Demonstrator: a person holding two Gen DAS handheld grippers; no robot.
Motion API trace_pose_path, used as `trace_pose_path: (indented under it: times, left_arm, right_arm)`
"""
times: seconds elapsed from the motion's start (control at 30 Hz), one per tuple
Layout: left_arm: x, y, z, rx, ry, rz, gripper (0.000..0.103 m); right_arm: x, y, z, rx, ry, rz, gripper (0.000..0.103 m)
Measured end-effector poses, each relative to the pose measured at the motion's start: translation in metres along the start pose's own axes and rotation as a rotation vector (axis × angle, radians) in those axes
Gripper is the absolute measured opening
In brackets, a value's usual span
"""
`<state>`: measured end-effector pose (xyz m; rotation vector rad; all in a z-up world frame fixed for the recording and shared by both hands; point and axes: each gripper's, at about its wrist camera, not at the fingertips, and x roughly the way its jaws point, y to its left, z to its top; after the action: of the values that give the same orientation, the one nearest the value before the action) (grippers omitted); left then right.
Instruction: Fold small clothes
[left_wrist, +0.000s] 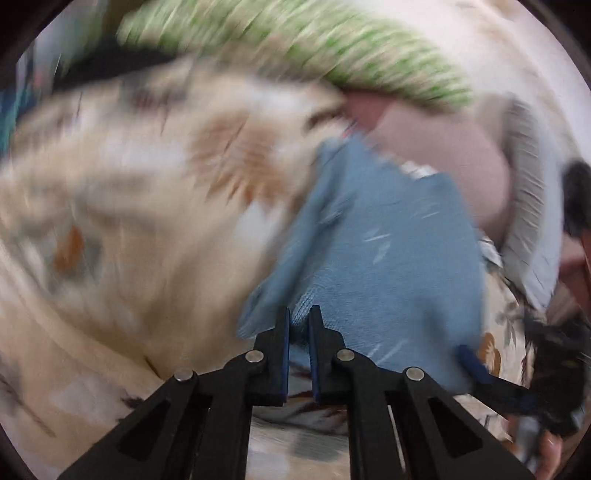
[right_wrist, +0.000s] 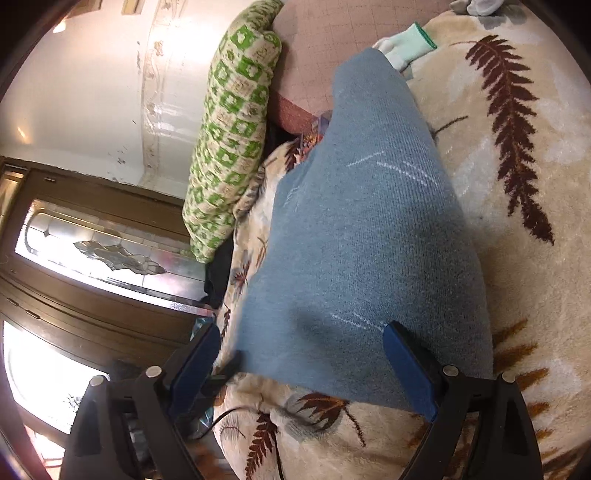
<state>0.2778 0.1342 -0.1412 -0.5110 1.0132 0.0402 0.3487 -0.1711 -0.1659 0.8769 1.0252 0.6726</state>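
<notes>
Now your left gripper (left_wrist: 299, 314) pinches the blue cloth (left_wrist: 388, 251) edge; your right gripper (right_wrist: 301, 341) sits wide over it.

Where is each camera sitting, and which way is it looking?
Left wrist: on the left gripper, looking down at the blue cloth on the blanket; its jaws pinch the cloth's edge.
Right wrist: on the right gripper, looking along the blue cloth toward a green pillow; its jaws stand wide, over the cloth's near end.
Both share: cloth, blanket, pillow; the left view also catches the right gripper's finger.
</notes>
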Motion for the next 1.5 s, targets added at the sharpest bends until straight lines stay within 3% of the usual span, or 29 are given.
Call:
trace_pose_path:
  times: [0.07, 0.2, 0.3, 0.37, 0.4, 0.43, 0.5, 0.6, 0.7, 0.73, 0.83, 0.9, 0.93, 0.97, 1.0, 1.13, 1.2, 1.3, 1.4, 1.5]
  left_arm:
    - [0.002, 0.004, -0.002, -0.002, -0.005, -0.008, 0.01]
    - [-0.001, -0.002, -0.003, 0.033, -0.017, 0.007, 0.01]
    - [0.003, 0.006, -0.002, 0.018, -0.003, -0.011, 0.01]
    - [0.004, 0.004, 0.0, 0.029, 0.0, -0.001, 0.01]
    - [0.005, 0.001, 0.002, 0.029, 0.006, 0.001, 0.01]
    - [0.008, -0.001, 0.006, 0.031, 0.016, -0.001, 0.01]
    - [-0.002, -0.006, 0.008, 0.044, 0.014, -0.008, 0.011]
    - [-0.034, -0.029, 0.015, 0.071, -0.053, -0.031, 0.012]
    - [-0.059, -0.065, 0.018, 0.179, -0.155, -0.039, 0.012]
    - [-0.055, -0.074, 0.02, 0.195, -0.157, -0.06, 0.014]
    - [-0.025, -0.08, 0.024, 0.186, -0.132, -0.012, 0.014]
    - [0.012, -0.076, 0.017, 0.188, -0.056, 0.062, 0.014]
    - [0.037, -0.073, 0.012, 0.212, 0.019, 0.117, 0.014]
    - [0.043, -0.07, 0.009, 0.217, 0.014, 0.119, 0.014]
    - [0.039, -0.071, 0.006, 0.233, -0.032, 0.124, 0.014]
    - [0.038, -0.074, 0.006, 0.254, -0.035, 0.129, 0.014]
    - [0.039, -0.073, 0.008, 0.243, -0.029, 0.114, 0.014]
    - [0.038, -0.07, 0.01, 0.233, -0.02, 0.099, 0.014]
    - [0.036, -0.07, 0.009, 0.231, -0.014, 0.083, 0.014]
    - [0.037, -0.068, 0.011, 0.22, -0.01, 0.078, 0.014]
  right_arm:
    - [-0.003, 0.006, 0.0, -0.018, 0.02, -0.004, 0.092]
    - [-0.022, 0.034, 0.018, -0.111, -0.03, -0.01, 0.092]
    - [-0.017, 0.05, 0.045, -0.145, -0.04, 0.044, 0.092]
    - [-0.002, 0.038, 0.063, -0.104, -0.038, 0.031, 0.092]
    - [0.02, 0.01, 0.074, -0.024, 0.014, -0.038, 0.092]
    - [0.036, -0.013, 0.077, 0.058, 0.06, -0.041, 0.092]
    - [0.039, -0.031, 0.08, 0.107, 0.044, 0.014, 0.092]
    - [0.039, -0.017, 0.08, 0.048, 0.099, -0.039, 0.092]
    - [0.038, -0.019, 0.079, 0.059, 0.082, -0.034, 0.092]
    - [0.038, -0.019, 0.078, 0.054, 0.078, -0.035, 0.092]
    - [0.038, -0.018, 0.077, 0.028, 0.09, -0.044, 0.092]
    - [0.043, -0.019, 0.077, 0.03, 0.094, -0.042, 0.092]
    - [0.043, -0.02, 0.077, 0.031, 0.094, -0.04, 0.092]
    - [0.043, -0.02, 0.078, 0.029, 0.093, -0.041, 0.092]
    - [0.044, -0.017, 0.078, 0.023, 0.099, -0.046, 0.092]
    - [0.038, 0.007, 0.087, -0.06, 0.117, -0.05, 0.092]
    - [0.027, 0.024, 0.099, -0.111, 0.057, -0.02, 0.092]
    - [0.031, 0.023, 0.12, -0.081, 0.031, 0.001, 0.092]
    - [0.068, -0.01, 0.13, -0.035, 0.121, -0.141, 0.092]
    - [0.071, -0.002, 0.129, -0.071, 0.101, -0.177, 0.092]
